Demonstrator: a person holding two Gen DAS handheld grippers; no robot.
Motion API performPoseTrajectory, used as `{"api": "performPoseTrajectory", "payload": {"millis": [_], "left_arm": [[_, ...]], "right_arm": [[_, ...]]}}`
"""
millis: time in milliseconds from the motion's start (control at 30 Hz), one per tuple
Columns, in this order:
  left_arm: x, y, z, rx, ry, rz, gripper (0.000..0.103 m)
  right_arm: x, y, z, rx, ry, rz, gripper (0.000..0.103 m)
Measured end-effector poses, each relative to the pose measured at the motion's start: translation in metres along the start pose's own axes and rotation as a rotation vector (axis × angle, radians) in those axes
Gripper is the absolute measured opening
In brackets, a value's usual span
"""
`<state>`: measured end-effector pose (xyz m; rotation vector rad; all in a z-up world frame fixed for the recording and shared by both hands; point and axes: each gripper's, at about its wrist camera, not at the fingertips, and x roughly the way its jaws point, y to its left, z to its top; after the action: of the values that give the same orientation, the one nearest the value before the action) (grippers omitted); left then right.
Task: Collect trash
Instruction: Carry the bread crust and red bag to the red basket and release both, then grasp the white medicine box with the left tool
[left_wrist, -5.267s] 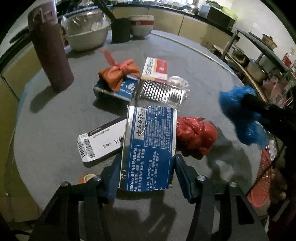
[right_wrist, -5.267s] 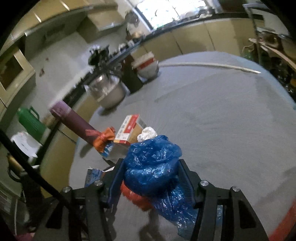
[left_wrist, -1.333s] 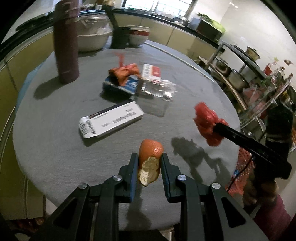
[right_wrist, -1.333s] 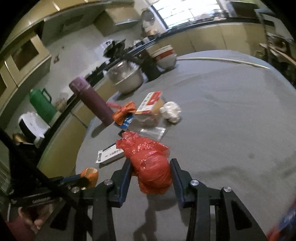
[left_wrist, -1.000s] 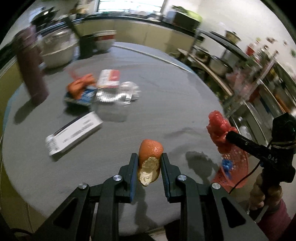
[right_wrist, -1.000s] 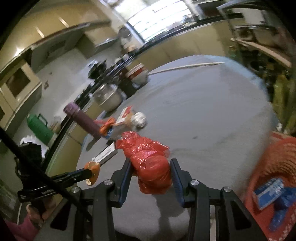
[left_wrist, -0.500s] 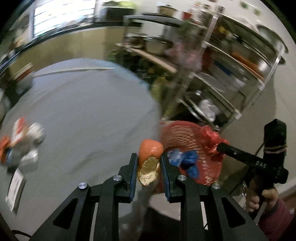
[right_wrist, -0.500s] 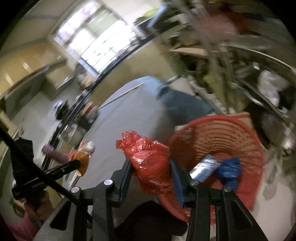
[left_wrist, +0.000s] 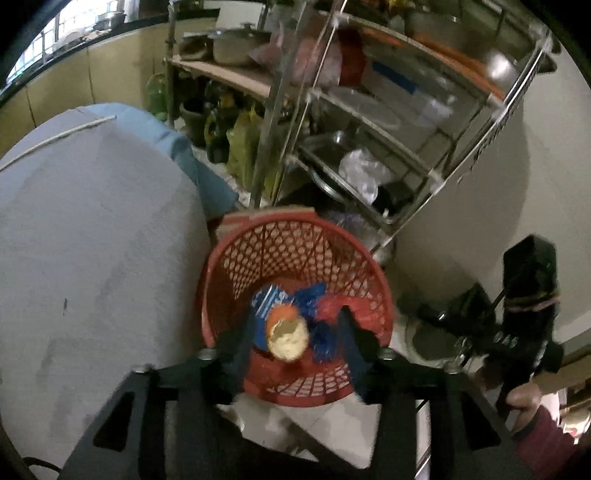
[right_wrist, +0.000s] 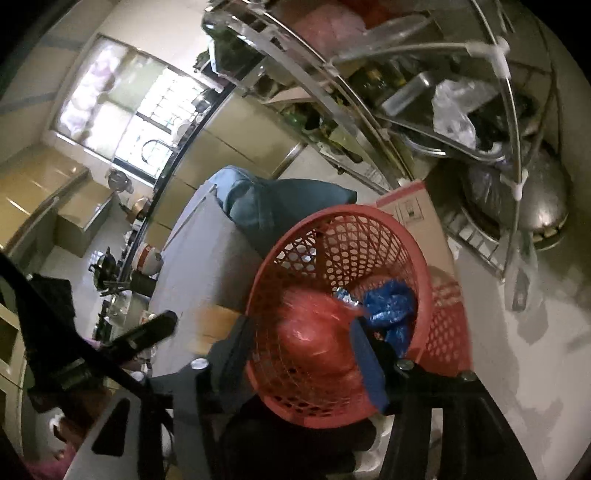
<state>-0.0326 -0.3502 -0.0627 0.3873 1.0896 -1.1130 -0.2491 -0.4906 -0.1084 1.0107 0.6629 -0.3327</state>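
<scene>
A red mesh trash basket (left_wrist: 295, 240) stands on the floor beside the round grey table (left_wrist: 92, 240). My left gripper (left_wrist: 293, 328) is open above the basket, and an orange peel (left_wrist: 286, 330) hangs loose between its spread fingers, touching neither. Blue packaging (left_wrist: 266, 299) and a red bag (left_wrist: 328, 306) lie in the basket. In the right wrist view my right gripper (right_wrist: 301, 345) is open over the same basket (right_wrist: 354, 236). The blurred red plastic bag (right_wrist: 310, 332) is loose between its fingers, beside a blue bag (right_wrist: 391, 299).
A metal shelf rack (left_wrist: 369, 110) with pots and bags stands behind the basket. A cardboard box (right_wrist: 410, 206) sits against the basket. The right gripper's handle and the hand holding it (left_wrist: 524, 332) are to the basket's right. A blue cloth (right_wrist: 280, 206) hangs off the table's edge.
Both grippers have moved over the basket and opened. The orange peel and the red bag, gripped half a second ago, are now loose and dropping into the basket.
</scene>
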Motion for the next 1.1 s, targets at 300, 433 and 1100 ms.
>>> {"api": "performPoseTrajectory", "payload": {"millis": [300, 433, 1100], "left_arm": [[-0.035, 0.041, -0.032, -0.033, -0.024, 0.121, 0.062], [-0.057, 0.083, -0.063, -0.139, -0.024, 0.196, 0.062], [-0.220, 0.301, -0.239, -0.616, -0.198, 0.520, 0.070]], "right_arm": [[0.007, 0.020, 0.003, -0.039, -0.022, 0.026, 0.062], [0.025, 0.042, -0.002, -0.071, 0.012, 0.061, 0.062], [0.179, 0.284, -0.084, -0.508, 0.347, 0.215, 0.062]]}}
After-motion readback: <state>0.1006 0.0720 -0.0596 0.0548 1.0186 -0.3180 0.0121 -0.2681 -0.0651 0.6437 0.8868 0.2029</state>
